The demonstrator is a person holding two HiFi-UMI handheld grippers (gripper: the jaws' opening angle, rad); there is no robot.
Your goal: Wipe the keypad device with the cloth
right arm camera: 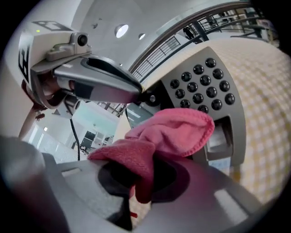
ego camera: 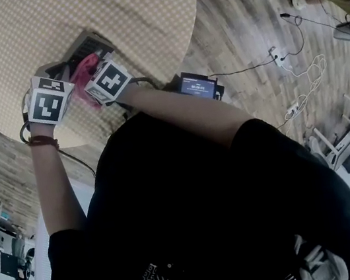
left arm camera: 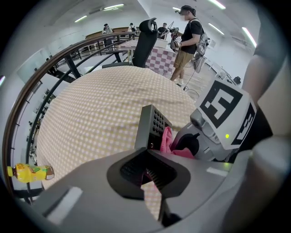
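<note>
Where the round table (ego camera: 139, 15) with its checked cloth fills the space ahead of both grippers, the only other thing on it is a yellow bottle (left arm camera: 29, 172), well off to the left gripper's left at the table edge. Beyond the far rim, only the left gripper view shows a black office chair (left arm camera: 145, 38) and a standing person (left arm camera: 188, 34). Only the head view takes in the wooden floor to the right with its power strip (ego camera: 275, 54) and trailing cables. The grey keypad device (right arm camera: 200, 86) stands tilted up between the two grippers. The left gripper (left arm camera: 146, 169) is closed on the device's near edge and sees it almost edge-on. The right gripper view alone shows the face with its dark round keys. The right gripper (right arm camera: 136, 175) pinches a pink cloth (right arm camera: 173, 132), whose bunched free end lies against the device just below the keys and covers part of it. From the head view the marker cubes hide both sets of jaws.
</note>
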